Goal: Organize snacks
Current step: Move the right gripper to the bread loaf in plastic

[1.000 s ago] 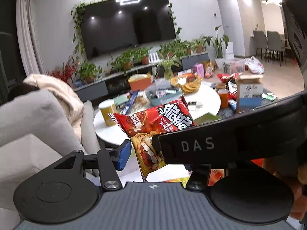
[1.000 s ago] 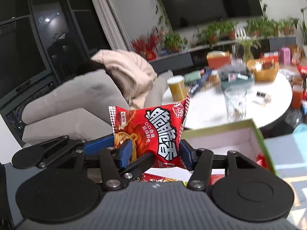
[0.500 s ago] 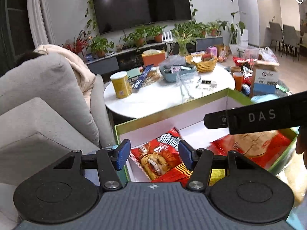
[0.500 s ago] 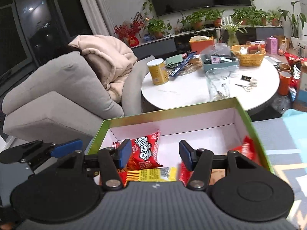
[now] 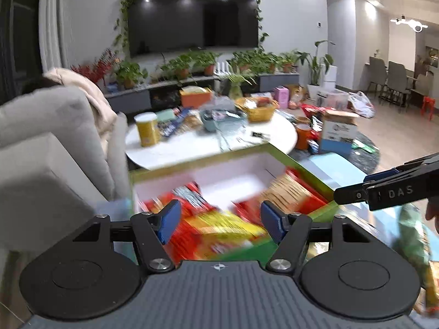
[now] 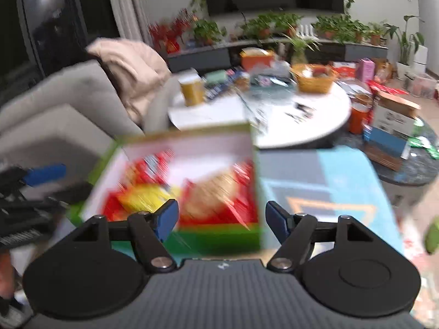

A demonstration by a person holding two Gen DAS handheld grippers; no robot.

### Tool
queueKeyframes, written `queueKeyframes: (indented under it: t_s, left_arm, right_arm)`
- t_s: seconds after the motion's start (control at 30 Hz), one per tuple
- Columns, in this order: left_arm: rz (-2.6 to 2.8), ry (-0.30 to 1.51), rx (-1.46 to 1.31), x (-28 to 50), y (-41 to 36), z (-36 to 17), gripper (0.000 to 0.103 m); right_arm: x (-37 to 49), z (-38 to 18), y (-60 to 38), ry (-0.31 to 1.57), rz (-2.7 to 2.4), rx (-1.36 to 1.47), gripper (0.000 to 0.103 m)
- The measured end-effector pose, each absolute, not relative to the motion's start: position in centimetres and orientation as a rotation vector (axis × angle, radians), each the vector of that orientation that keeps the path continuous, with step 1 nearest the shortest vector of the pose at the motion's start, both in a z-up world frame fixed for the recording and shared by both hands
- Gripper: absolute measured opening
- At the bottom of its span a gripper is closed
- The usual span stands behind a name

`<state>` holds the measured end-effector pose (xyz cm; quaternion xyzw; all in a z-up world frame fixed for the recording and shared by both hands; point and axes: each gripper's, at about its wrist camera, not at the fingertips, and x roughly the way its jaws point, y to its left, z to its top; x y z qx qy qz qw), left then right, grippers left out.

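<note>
The left tongs stand spread and empty over the near-left part of the green-rimmed box, where red snack packets and a yellow packet lie blurred on its white floor. Such foil bags are probably light, soft, slippery and crushable, so a pinch on a flat sealed edge looks safest. To the right the right tongs are also spread and empty above the box's near edge, with a larger red bag inside and the patterned blue table cover beyond.
</note>
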<state>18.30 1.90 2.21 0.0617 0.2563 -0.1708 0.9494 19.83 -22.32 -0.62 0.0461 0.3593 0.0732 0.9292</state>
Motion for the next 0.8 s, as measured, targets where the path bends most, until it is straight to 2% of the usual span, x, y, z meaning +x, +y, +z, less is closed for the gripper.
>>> queueKeyframes:
  t_s: [0.07,0.17,0.33,0.4,0.8]
  left_arm:
    - [-0.364,0.552,0.115,17.6,1.1,1.5,0.062]
    - [-0.392,0.600,0.095,16.9,-0.3,0.2,0.062]
    - [-0.427,0.673,0.074,16.4,-2.2,-1.8,0.062]
    - [-0.435,0.688,0.087,16.2,-3.0,-2.3,0.062]
    - [-0.542,0.761,0.121,16.1,-6.2,-4.7,0.062]
  right_arm:
    - [19.7,-1.5,-23.4,0.785,0.131,0.105,0.055]
    - [19.7,-2.7,-24.3,0.862,0.176,0.141,0.067]
    - [20.2,-4.4,-25.5,0.931,0.179,0.217,0.068]
    - [20.3,-4.8,-25.7,0.939,0.169,0.208,0.072]
    - [21.5,-6.8,-25.7,0.967,0.193,0.179,0.076]
